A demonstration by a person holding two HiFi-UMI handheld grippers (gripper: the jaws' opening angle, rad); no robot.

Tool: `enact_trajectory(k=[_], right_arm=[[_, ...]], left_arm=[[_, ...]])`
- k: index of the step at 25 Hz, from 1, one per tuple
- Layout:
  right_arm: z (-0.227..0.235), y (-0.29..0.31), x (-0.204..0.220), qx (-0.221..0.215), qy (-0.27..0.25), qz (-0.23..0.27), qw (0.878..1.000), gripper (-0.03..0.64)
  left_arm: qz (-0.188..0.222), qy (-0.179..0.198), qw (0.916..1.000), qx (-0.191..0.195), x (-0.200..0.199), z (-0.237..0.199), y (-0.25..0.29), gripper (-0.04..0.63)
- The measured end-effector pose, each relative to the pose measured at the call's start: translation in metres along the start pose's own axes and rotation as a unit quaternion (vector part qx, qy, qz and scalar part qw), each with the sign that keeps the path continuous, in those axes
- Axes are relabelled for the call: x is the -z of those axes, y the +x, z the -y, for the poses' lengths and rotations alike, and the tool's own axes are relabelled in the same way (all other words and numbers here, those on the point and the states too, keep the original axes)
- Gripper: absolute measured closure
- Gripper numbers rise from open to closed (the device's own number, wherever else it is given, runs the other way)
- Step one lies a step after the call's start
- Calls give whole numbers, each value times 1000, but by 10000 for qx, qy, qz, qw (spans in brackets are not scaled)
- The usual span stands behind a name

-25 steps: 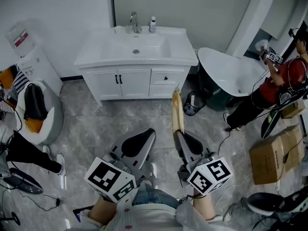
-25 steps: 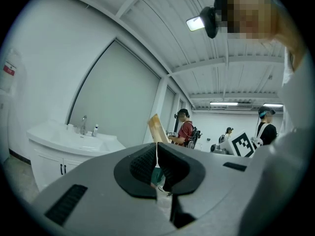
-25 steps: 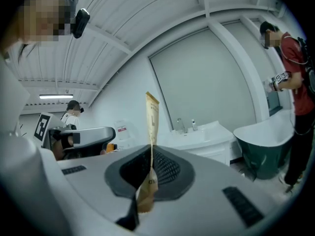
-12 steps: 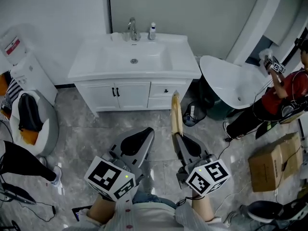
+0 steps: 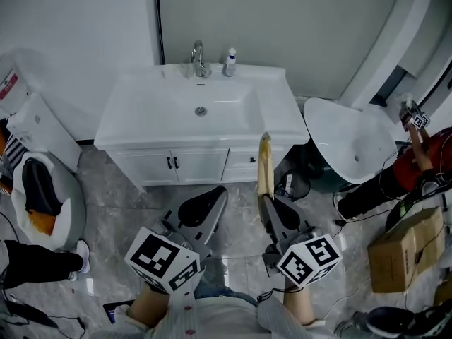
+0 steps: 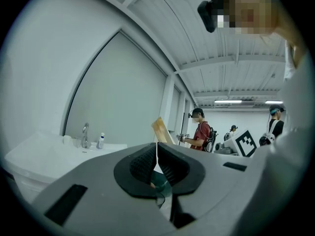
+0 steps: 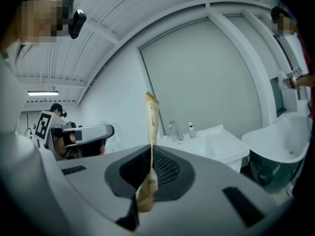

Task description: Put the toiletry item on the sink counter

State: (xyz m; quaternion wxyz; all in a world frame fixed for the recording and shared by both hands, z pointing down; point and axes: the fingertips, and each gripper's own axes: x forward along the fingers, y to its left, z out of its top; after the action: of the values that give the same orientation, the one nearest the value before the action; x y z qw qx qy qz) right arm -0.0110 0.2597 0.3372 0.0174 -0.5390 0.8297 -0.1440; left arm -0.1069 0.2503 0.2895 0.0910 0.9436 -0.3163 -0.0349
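Right gripper (image 5: pixel 265 198): jaws pinched tight on the lower end of a flat tan sachet (image 5: pixel 265 162). The edge-on grip probably suits a thin, limp packet.
Sachet position: stood upright above the jaws, in the air, judged short of the sink counter (image 5: pixel 277 110); not yet set down.
Left gripper (image 5: pixel 205 205): jaws pressed together, nothing between them. Judged idle, carried alongside.
Head view only: showed the layout of basin, faucet (image 5: pixel 198 56) and small bottle (image 5: pixel 229 60), with bare counter right of the basin a likely drop spot.
Right gripper view only: showed the sachet's crumpled tail hanging below the jaws.
Left gripper view only: showed the sachet's broad face, side-on.
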Motion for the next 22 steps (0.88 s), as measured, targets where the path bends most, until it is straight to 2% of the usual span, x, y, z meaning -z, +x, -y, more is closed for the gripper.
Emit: enact_trajectory(k=[13,22], right_arm=[[45,79,-15,457,253,100,9986,606],[87,127,-24,431,257,9,9987,604]], left_arm=[[-167,46,9993,319,-10,-70,56,575],[-237,-56,9993,288,-4,-107,105,575]])
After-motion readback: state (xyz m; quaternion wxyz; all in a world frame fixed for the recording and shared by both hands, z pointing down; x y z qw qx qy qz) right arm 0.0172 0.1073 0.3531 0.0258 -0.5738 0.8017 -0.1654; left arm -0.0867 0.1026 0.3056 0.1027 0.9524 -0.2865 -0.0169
